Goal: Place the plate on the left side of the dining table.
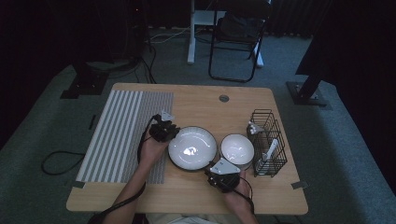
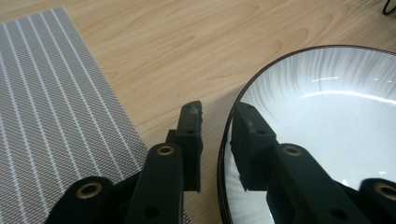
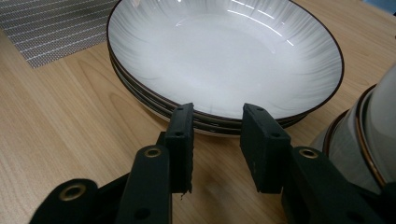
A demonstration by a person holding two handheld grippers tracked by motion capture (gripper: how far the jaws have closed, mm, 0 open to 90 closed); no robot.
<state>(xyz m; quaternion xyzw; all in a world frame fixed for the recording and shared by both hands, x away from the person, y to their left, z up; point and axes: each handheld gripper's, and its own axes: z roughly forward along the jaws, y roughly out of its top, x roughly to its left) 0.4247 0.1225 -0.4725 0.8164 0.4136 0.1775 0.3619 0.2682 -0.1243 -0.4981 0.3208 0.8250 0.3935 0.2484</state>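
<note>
A stack of white plates with dark rims (image 1: 192, 147) sits mid-table. My left gripper (image 1: 167, 130) is at the stack's far-left rim. In the left gripper view the top plate (image 2: 327, 107) has its rim running between the jaws of the left gripper (image 2: 217, 109), one jaw outside and one over the plate. A gap shows beside the rim, so the gripper is open. My right gripper (image 1: 215, 169) is at the near-right edge. Its jaws (image 3: 218, 111) stand open just short of the plate stack (image 3: 224, 51), with nothing between them.
Stacked white bowls (image 1: 237, 148) (image 3: 373, 130) stand right of the plates. A black wire rack (image 1: 268, 142) with utensils is at the table's right edge. A striped grey placemat (image 1: 121, 135) (image 2: 46, 116) covers the left side. A chair (image 1: 236, 42) stands behind the table.
</note>
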